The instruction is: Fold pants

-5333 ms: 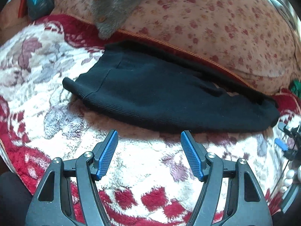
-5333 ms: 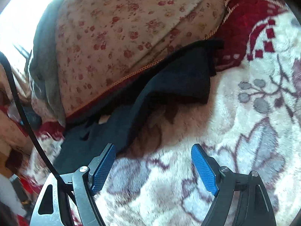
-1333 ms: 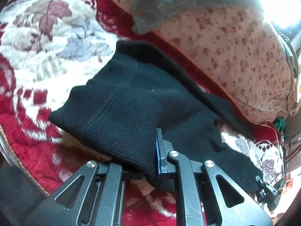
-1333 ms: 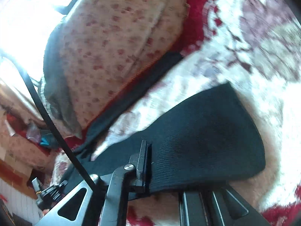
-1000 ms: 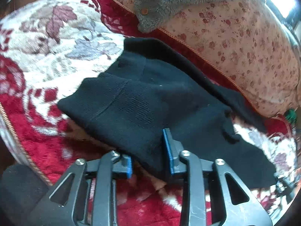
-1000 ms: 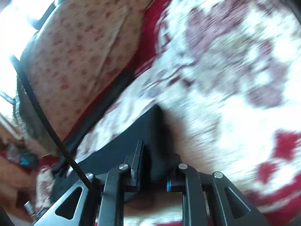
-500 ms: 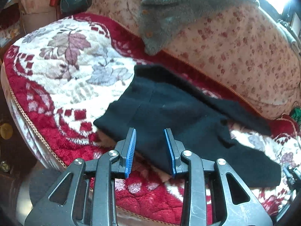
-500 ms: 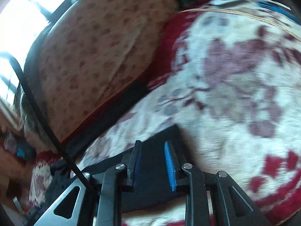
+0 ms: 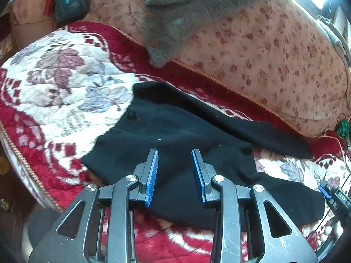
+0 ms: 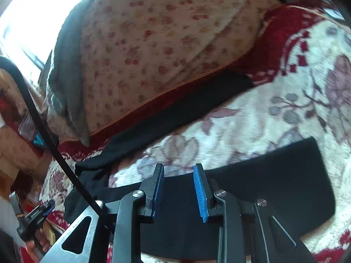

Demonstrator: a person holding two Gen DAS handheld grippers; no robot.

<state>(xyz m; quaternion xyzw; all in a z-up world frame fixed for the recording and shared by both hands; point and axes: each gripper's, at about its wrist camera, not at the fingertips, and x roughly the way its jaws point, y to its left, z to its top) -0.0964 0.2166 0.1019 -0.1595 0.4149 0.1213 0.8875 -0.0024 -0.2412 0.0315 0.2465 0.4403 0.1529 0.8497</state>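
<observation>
Pants lie lengthwise across blanket, legs rightward; both tools parted, holding nothing

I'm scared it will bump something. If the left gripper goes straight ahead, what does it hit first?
Probably the black pants, lying right past the left gripper with its jaws open. Farther on sits the flowery cushion, though depth is hard to judge.
</observation>
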